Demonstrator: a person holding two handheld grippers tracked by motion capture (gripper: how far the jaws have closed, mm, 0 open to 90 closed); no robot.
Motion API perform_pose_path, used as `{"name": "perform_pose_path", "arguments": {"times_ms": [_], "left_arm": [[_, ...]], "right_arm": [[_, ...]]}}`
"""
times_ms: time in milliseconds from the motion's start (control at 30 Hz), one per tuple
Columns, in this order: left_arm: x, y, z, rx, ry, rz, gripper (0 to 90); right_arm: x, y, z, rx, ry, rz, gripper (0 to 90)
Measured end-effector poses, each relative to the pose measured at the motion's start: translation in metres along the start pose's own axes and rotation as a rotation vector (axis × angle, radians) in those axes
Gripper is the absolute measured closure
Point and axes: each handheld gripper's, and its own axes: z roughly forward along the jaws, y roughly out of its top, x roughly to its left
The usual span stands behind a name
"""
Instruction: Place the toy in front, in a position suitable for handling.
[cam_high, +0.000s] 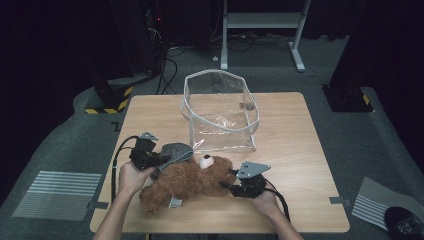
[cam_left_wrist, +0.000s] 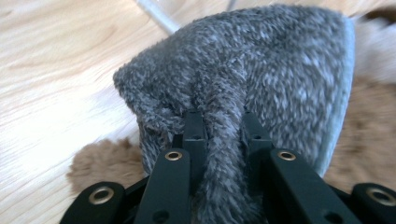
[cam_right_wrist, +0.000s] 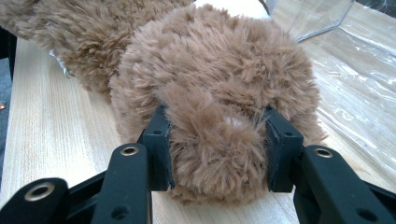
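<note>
A brown teddy bear lies on its side on the wooden table, head to the right. A grey furry cloth piece rests against its upper side. My left gripper is shut on a fold of that grey fur, which bunches between the jaws at the left gripper. My right gripper comes in from the right. In the right gripper view the right gripper is shut on a rounded tuft of the bear's head, pads pressing into it from both sides.
A clear plastic bag with a white rim stands open just behind the bear, mid-table; its crinkled wall lies close beyond the bear's head. Bare wood lies to the right and the front. Dark floor, cables and a white frame lie behind the table.
</note>
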Motion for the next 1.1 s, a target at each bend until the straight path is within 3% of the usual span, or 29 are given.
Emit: {"name": "perform_pose_path", "arguments": {"times_ms": [33, 67, 100, 133, 267, 333, 367, 400, 433, 467, 500, 533, 567, 667, 767, 967, 1067, 1100], "left_arm": [[0.002, -0.002, 0.002, 0.026, 0.032, 0.004, 76.9], [0.002, -0.002, 0.002, 0.026, 0.032, 0.004, 77.0], [0.005, -0.005, 0.0, 0.039, 0.072, 0.005, 77.0], [0.005, -0.005, 0.0, 0.039, 0.072, 0.005, 77.1], [0.009, -0.012, -0.01, 0.051, 0.14, 0.007, 77.1], [0.013, -0.021, -0.019, 0.021, 0.132, -0.023, 77.1], [0.014, -0.03, -0.026, -0.018, 0.098, -0.066, 77.1], [0.014, -0.03, -0.026, -0.018, 0.098, -0.066, 77.1], [0.012, -0.044, -0.036, -0.074, 0.048, -0.096, 77.1], [0.012, -0.044, -0.036, -0.074, 0.048, -0.096, 77.1], [0.007, -0.055, -0.045, -0.119, 0.01, -0.102, 77.0], [0.007, -0.055, -0.045, -0.119, 0.01, -0.102, 77.0], [0.002, -0.062, -0.048, -0.144, -0.016, -0.113, 77.0], [-0.002, -0.069, -0.046, -0.142, -0.029, -0.114, 77.0], [0.001, -0.079, -0.033, -0.096, -0.015, -0.13, 77.1], [0.003, -0.091, -0.036, -0.084, 0.053, -0.131, 77.1], [0.002, -0.096, -0.042, -0.098, 0.037, -0.141, 76.9], [-0.003, -0.104, -0.048, -0.124, 0.002, -0.162, 77.0]], "right_arm": [[0.0, -0.001, -0.001, -0.002, -0.002, -0.004, 53.8], [0.0, -0.001, -0.001, -0.002, -0.002, -0.004, 53.8], [-0.001, -0.002, -0.002, -0.002, -0.004, 0.0, 53.7], [-0.001, -0.002, -0.002, -0.002, -0.004, 0.0, 53.7], [-0.002, -0.004, -0.004, -0.004, -0.006, 0.003, 53.5], [-0.002, -0.005, -0.005, -0.005, -0.008, 0.004, 52.8], [-0.003, -0.006, -0.005, -0.005, -0.005, 0.012, 51.8], [-0.003, -0.006, -0.006, -0.005, -0.004, 0.015, 51.4], [-0.004, -0.006, -0.006, -0.005, -0.004, 0.018, 51.2], [-0.004, -0.006, -0.006, -0.004, -0.004, 0.02, 51.1], [-0.005, -0.006, -0.006, -0.004, -0.004, 0.025, 51.1], [-0.005, -0.006, -0.006, -0.004, -0.004, 0.025, 51.1], [-0.005, -0.005, -0.005, -0.004, -0.004, 0.027, 51.2], [-0.006, 0.0, -0.003, 0.009, -0.02, 0.03, 52.5], [-0.006, 0.002, -0.002, 0.014, -0.029, 0.033, 52.9], [-0.006, -0.001, -0.005, 0.011, -0.039, 0.032, 55.4], [-0.006, -0.001, -0.005, 0.012, -0.039, 0.034, 55.1], [-0.006, -0.001, -0.006, 0.013, -0.041, 0.032, 54.1]]}}
